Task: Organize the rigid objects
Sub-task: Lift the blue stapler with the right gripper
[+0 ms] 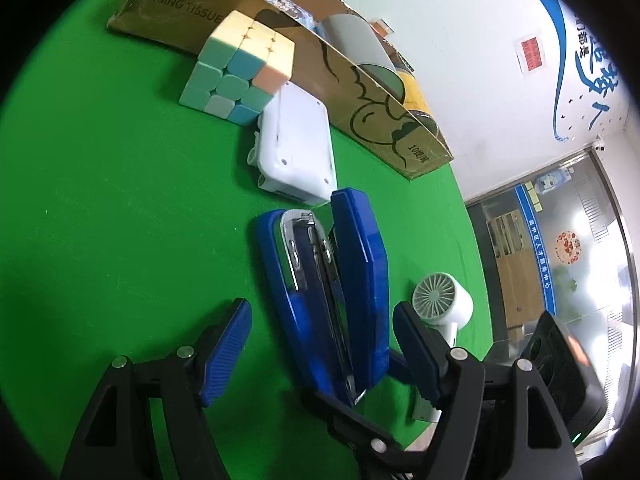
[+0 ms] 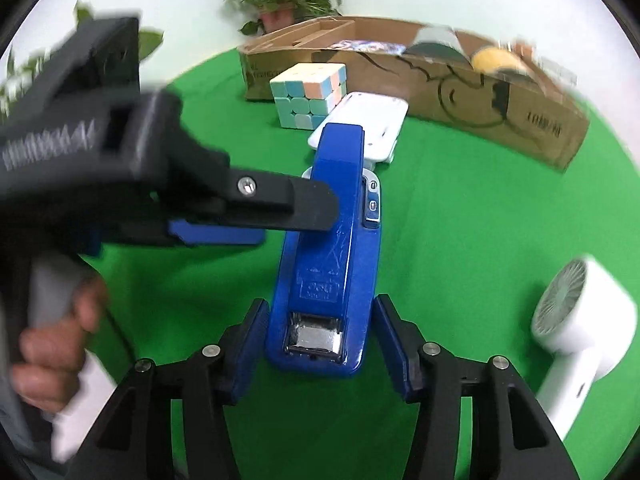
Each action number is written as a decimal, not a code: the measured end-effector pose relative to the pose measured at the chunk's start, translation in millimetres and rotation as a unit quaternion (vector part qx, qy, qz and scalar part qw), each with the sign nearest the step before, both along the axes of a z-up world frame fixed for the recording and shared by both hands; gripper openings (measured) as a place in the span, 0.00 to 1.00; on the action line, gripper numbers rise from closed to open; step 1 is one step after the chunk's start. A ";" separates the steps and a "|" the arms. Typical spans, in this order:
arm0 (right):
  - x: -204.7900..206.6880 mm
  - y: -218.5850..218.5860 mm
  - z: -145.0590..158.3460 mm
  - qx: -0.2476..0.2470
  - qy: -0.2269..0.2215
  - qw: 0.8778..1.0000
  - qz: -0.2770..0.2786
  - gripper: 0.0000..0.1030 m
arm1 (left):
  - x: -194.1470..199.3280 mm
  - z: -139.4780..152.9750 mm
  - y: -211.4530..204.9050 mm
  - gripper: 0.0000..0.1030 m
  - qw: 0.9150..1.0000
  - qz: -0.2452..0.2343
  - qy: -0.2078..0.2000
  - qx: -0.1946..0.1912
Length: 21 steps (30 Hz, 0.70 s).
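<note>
**Blue stapler flanked by two grippers on green tabletop**

Seen lying on the green table cover [image 1: 120, 208], well in front of the cardboard box [image 1: 360, 96]: a blue stapler [image 2: 332, 248], rear end just beside a white plastic case [image 1: 296, 152], with a pastel puzzle cube [image 1: 236, 76] beyond and a white handheld fan [image 2: 580, 312] off to one side. Straddled at its front end, near the metal staple mouth, by the right gripper [image 2: 320, 306], set narrow with the blue pads close along both flanks; impossible to tell from either view whether pressing or merely alongside. Approached from the side by the left gripper [image 1: 322, 310], spread wide around the mid-body, green cloth showing between each pad and the stapler, nothing gripped. Visible at the edge of the right wrist view: a hand [image 2: 56, 344] wrapped around the left gripper's handle.

Likely to handle as a dense, stiff piece, heavy for its size, with a glossy plastic shell liable to slip under smooth pads. Hinged too, so prone to gaping open if lifted by the top arm alone. Best taken across the two long flat sides, around mid-length or slightly toward the heavier hinged rear, squeezing base and top together and keeping clear of the metal mouth.
</note>
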State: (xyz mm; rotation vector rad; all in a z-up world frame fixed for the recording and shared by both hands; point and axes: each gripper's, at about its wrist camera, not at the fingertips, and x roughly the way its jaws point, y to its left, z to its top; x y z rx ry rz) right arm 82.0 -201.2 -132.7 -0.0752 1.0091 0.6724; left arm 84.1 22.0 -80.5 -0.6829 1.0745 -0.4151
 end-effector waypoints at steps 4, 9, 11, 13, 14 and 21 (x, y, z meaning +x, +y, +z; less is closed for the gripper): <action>1.4 -1.9 -1.4 0.034 0.034 0.999 -0.001 0.49 | 4.8 1.6 -8.7 0.69 0.999 -0.017 0.003 0.031; -0.1 1.7 -1.0 0.035 0.035 0.999 0.001 0.49 | 5.6 1.2 -10.9 0.58 0.999 -0.026 0.007 0.022; 0.0 2.3 1.7 0.040 0.034 0.999 0.004 0.49 | 3.7 2.1 -5.8 0.58 1.000 -0.016 0.011 0.008; -1.6 3.7 10.1 0.041 0.022 0.999 0.006 0.49 | 0.3 9.7 -0.6 0.57 1.000 -0.011 -0.004 -0.003; -1.2 5.4 14.6 0.040 0.013 0.999 0.008 0.49 | -2.0 15.5 0.9 0.57 1.000 -0.010 -0.014 -0.003; 3.6 13.4 60.7 0.058 -0.040 0.998 0.005 0.49 | 2.0 64.4 13.0 0.54 0.997 -0.004 -0.080 -0.009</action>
